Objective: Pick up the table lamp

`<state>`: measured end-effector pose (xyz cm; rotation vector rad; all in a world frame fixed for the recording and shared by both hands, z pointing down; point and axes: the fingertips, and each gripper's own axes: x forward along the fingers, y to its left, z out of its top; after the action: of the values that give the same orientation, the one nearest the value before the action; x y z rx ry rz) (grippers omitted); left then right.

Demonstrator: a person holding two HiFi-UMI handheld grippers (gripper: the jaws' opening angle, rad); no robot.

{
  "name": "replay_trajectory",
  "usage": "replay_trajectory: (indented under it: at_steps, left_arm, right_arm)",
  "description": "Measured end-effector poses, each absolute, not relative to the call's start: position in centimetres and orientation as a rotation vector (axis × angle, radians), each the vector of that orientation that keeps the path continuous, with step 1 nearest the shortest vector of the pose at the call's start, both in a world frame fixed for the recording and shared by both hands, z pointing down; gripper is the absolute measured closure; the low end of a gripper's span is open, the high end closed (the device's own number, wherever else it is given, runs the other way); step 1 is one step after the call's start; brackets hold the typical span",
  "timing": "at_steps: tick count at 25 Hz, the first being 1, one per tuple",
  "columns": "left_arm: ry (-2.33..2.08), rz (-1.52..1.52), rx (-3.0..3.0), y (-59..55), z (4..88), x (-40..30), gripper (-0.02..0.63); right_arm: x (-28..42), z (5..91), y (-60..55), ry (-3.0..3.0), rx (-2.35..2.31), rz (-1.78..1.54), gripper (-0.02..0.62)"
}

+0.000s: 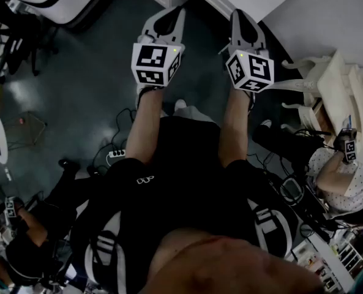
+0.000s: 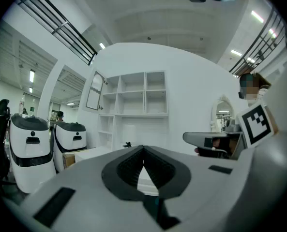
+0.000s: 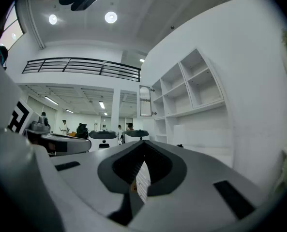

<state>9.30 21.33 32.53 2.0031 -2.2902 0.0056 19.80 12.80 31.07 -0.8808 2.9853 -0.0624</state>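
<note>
No table lamp shows in any view. Both grippers are held out level in front of the person, side by side above the dark floor. My left gripper (image 1: 168,17) has its jaws together with nothing between them; in its own view its tips (image 2: 143,149) meet in front of a white shelf unit (image 2: 133,100). My right gripper (image 1: 240,18) is shut and empty too, its tips (image 3: 143,145) closed against a white wall with the same shelves (image 3: 194,88). Each gripper shows at the edge of the other's view.
A white ornate dressing table (image 1: 346,81) stands at the right, a seated person (image 1: 340,170) beside it. Cables and a power strip (image 1: 116,155) lie on the floor. Another person (image 1: 22,241) crouches lower left. Two white robot bodies (image 2: 32,144) stand left of the shelves.
</note>
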Motion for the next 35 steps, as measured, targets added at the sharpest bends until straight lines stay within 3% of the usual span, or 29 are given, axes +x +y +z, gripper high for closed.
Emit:
replay_trajectory:
  at_steps: [21,35]
  left_arm:
    - [-2.203,0.000,1.985,20.2,35.4,6.3,0.596]
    - [-2.167,-0.073,2.055,14.7,33.6,-3.9,0.596]
  right_arm:
    - [16.9,33.4,11.7,3.013,-0.926,-0.126,0.577]
    - [6.9,32.9,8.1,3.036,-0.944,-0.121,0.577]
